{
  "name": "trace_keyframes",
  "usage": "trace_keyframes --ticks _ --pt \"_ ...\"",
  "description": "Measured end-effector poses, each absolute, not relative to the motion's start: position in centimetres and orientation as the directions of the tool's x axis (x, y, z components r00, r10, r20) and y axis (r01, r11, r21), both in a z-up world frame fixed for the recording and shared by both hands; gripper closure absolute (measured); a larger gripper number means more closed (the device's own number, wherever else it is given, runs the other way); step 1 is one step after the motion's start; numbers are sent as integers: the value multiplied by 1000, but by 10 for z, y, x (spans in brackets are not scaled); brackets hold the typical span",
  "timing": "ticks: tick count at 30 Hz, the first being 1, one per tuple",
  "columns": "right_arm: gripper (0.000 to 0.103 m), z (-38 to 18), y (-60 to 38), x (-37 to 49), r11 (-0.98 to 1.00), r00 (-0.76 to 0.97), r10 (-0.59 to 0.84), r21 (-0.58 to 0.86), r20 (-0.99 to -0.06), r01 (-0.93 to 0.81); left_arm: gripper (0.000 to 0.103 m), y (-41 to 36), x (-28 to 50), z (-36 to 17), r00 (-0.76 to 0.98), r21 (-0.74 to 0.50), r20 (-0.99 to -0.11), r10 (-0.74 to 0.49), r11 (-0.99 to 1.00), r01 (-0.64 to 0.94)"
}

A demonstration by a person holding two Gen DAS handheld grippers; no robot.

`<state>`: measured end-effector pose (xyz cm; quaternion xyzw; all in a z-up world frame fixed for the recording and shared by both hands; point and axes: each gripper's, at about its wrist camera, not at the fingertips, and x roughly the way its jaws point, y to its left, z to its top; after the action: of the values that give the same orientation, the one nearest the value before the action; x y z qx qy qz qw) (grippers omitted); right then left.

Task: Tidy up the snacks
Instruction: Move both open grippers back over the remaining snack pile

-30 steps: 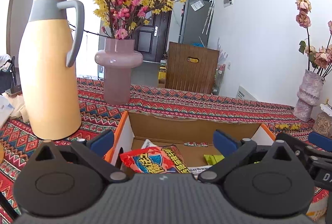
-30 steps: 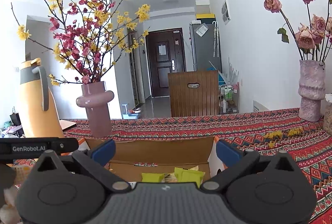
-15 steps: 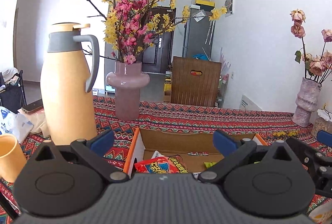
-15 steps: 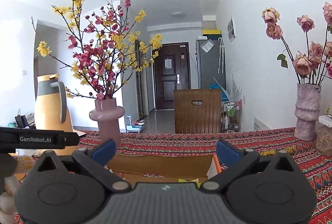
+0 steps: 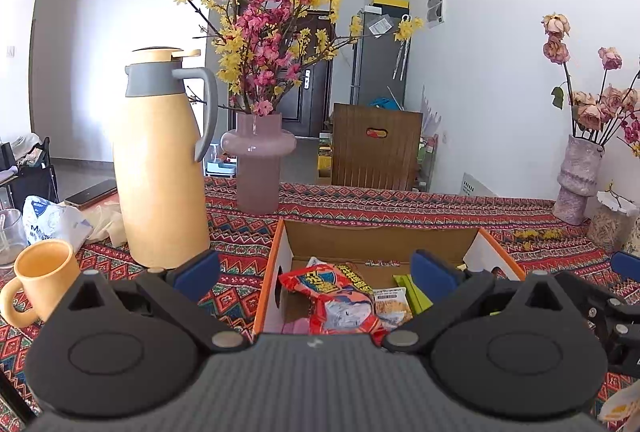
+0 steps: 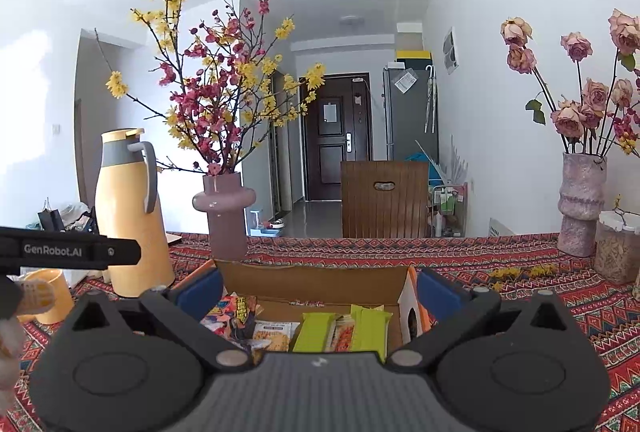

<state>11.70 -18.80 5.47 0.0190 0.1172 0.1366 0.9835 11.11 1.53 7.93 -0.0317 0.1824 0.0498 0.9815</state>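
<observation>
The left gripper (image 5: 316, 268) is hanging with its blue-padded fingers (image 5: 196, 268) spread wide and nothing between them; the right gripper (image 6: 318, 286) is likewise gaping, its pads gripping nothing.

Straight ahead of and below both grippers, an open cardboard box (image 5: 380, 238) is sitting on the patterned tablecloth (image 5: 440, 203). Between the left gripper's fingers a crumpled red snack bag (image 5: 340, 302) is lying against the box's left side, with a beige cracker packet (image 5: 390, 306) just beside it and green wrappers next to the right pad. In the right wrist view the same red snack bag (image 6: 230, 314) and beige cracker packet (image 6: 274, 334) are lying toward the left pad, and two green bars (image 6: 344, 326) are lying flat side by side nearer the right pad, a striped packet between them.

Left of the left gripper a yellow mug (image 5: 42, 278) is standing, and beyond its left finger a tall cream thermos jug (image 5: 160, 167) is rising upright. Farther ahead, beyond the box, a pink vase (image 5: 258, 159) is holding pink and yellow blossom branches. Far to the right of the right gripper, a mottled vase of dried roses (image 6: 580, 205) is standing near the wall with a jar (image 6: 616, 248) just beside it.
</observation>
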Motion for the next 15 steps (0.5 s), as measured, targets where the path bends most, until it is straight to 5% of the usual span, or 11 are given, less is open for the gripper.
trace_keyframes --ticks 15 --pt "0 12 -209 62 967 907 256 100 -333 -236 0 24 60 51 907 -55 -416 69 993 -100"
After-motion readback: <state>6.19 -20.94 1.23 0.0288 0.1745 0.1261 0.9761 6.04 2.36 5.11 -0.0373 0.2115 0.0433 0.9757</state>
